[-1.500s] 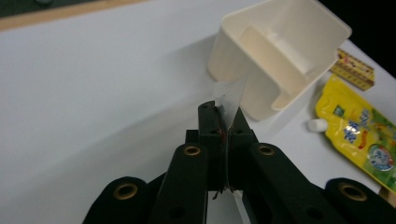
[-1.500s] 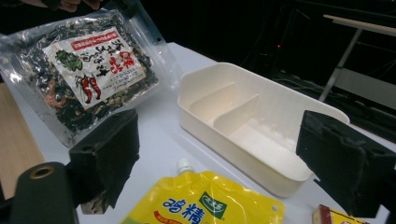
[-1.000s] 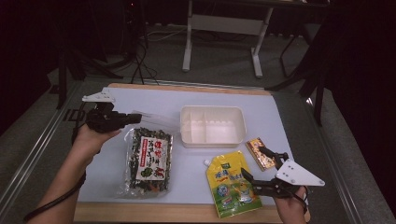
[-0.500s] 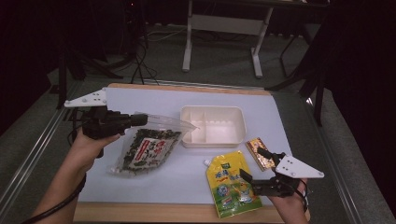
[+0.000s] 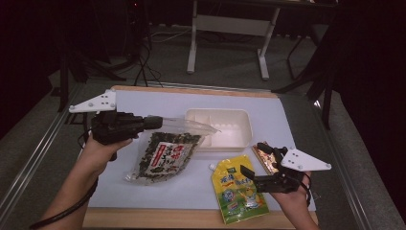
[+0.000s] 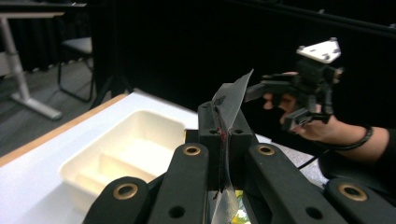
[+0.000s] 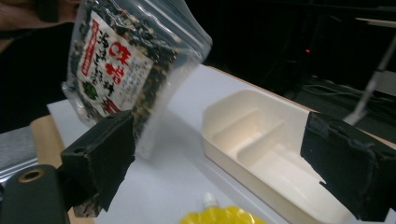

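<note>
A clear bag of dark seaweed flakes (image 5: 165,155) with a red and white label hangs tilted over the white table mat. My left gripper (image 5: 155,122) is shut on its transparent top edge (image 6: 224,135). From the right gripper view the bag (image 7: 121,60) floats above the mat at the upper left. To its right lies a white compartment tray (image 5: 225,127). My right gripper (image 5: 253,160) stands open, nothing between its fingers, just above a yellow spout pouch (image 5: 237,189). Its black pads (image 7: 105,154) are wide apart. The left gripper view shows that right gripper (image 6: 280,100) farther off.
A small brown and orange packet (image 5: 265,158) lies right of the pouch, under the right gripper's far finger. The mat (image 5: 153,103) sits on a wood-edged table (image 5: 191,91). Dark chairs and desk legs (image 5: 194,48) stand beyond the far edge.
The left gripper has risen and moved right, lifting the seaweed bag's top end off the mat so it hangs tilted. The right gripper has lifted slightly over the yellow pouch.
</note>
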Action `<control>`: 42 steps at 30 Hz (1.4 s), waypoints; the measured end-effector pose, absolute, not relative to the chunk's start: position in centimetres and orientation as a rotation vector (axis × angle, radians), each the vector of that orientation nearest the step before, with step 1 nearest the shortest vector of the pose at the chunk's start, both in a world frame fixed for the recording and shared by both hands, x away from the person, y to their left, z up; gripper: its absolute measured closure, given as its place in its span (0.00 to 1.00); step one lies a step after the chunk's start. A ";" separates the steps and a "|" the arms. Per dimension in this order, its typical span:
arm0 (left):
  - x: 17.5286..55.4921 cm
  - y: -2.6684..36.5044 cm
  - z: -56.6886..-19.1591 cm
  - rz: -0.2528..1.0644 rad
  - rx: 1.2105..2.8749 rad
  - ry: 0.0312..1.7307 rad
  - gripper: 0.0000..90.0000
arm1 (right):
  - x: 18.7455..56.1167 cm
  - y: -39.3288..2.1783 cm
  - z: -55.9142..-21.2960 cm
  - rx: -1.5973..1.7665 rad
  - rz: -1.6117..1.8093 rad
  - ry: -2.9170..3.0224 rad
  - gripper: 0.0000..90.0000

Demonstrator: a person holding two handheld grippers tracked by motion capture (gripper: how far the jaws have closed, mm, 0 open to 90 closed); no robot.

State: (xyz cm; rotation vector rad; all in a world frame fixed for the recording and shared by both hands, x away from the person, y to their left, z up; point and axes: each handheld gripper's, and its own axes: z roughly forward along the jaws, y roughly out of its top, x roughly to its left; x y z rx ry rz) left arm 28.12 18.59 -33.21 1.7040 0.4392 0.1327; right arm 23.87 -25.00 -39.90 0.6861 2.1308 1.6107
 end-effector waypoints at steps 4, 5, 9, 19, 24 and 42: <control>27.9 17.7 -32.7 0.129 1.694 0.401 0.99 | 24.4 -24.1 -39.2 0.637 1.650 2.136 0.12; 27.8 17.2 -32.3 0.130 1.687 0.384 0.99 | 24.5 -23.9 -39.0 0.630 1.658 2.141 0.12; 27.8 16.5 -32.1 0.103 1.641 0.342 0.99 | 24.9 -23.1 -38.5 0.586 1.678 2.138 0.13; 28.0 15.1 -32.5 0.051 1.534 0.233 0.99 | 26.5 -22.1 -38.0 0.538 1.767 2.190 0.13; 28.4 14.4 -32.7 0.044 1.497 0.230 0.99 | 26.8 -21.6 -37.8 0.466 1.837 2.223 0.22; 31.6 14.7 -35.7 -0.014 1.533 0.308 0.97 | 28.4 -22.7 -38.2 0.390 1.988 2.450 0.87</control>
